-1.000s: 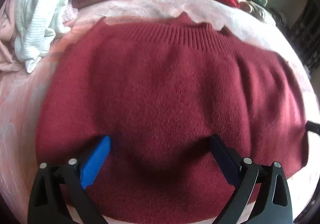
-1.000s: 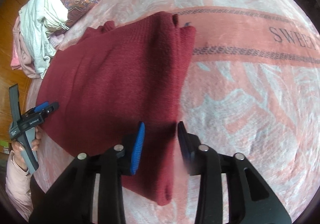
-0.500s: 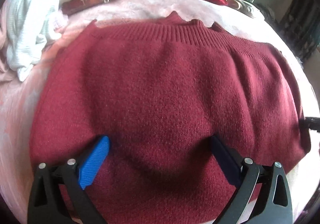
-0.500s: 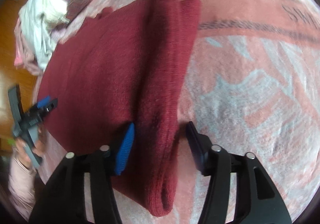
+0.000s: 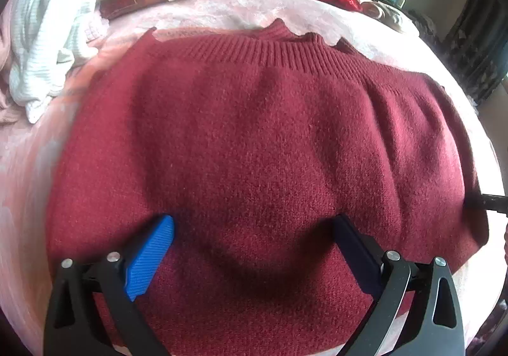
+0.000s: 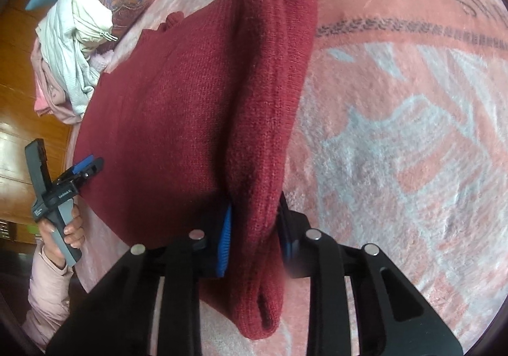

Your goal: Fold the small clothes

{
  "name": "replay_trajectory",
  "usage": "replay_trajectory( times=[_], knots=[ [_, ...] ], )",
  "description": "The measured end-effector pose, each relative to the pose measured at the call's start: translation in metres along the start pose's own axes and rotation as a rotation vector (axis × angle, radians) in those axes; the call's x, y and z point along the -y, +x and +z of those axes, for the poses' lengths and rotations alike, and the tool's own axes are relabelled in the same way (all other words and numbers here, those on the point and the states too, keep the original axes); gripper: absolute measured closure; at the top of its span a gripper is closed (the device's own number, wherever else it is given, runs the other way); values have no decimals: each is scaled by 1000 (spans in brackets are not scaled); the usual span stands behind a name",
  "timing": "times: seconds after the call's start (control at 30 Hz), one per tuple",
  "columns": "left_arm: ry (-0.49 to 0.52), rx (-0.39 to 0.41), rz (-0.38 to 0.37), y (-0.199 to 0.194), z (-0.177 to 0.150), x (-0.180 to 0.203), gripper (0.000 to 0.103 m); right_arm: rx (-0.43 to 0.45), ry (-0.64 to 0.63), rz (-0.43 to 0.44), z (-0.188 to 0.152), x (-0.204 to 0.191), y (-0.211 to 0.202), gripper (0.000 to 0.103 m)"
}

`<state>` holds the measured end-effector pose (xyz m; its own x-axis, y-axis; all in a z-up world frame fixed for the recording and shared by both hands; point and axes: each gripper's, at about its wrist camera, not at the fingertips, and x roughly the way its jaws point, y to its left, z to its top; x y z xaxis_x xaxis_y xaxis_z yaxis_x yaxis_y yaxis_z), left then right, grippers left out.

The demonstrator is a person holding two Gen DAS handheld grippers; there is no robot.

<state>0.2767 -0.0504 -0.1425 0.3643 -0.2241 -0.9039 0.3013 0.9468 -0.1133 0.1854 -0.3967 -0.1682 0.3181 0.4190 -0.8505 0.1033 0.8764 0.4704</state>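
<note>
The sweater (image 6: 197,121) hides the right claw's (image 6: 254,229) fingertips, and blanket lettering (image 6: 476,3) runs off-frame.

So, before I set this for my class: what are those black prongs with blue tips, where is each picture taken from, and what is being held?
Each picture comes from a camera mounted on a hand-held gripper, looking along its two fingers. A person holds one in each hand.

The left gripper is open over a dark red sweater lying on a pink blanket.

The right gripper is shut on the sweater's folded edge.

Other clothes are piled behind.
</note>
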Motion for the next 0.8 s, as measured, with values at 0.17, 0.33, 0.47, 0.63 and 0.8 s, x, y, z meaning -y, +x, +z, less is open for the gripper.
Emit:
replay_trajectory(
  times=[0.17,0.33,0.47,0.63,0.8],
  knots=[
    [-5,1,-2,0,1,-1,4,11,40,6,-2,-1,-1,80],
    [-53,-2,-26,-7,4,-8,4,-3,28,-52,3,-19,-8,86],
    [-51,4,-26,-17,9,-14,4,-17,5,-124,8,-36,-10,87],
    [-86,-21,-52,3,9,-36,4,-38,28,-185,11,-44,-7,88],
    [-66,-26,-31,2,10,-29,4,21,-26,-178,20,-88,-33,89]
  ],
)
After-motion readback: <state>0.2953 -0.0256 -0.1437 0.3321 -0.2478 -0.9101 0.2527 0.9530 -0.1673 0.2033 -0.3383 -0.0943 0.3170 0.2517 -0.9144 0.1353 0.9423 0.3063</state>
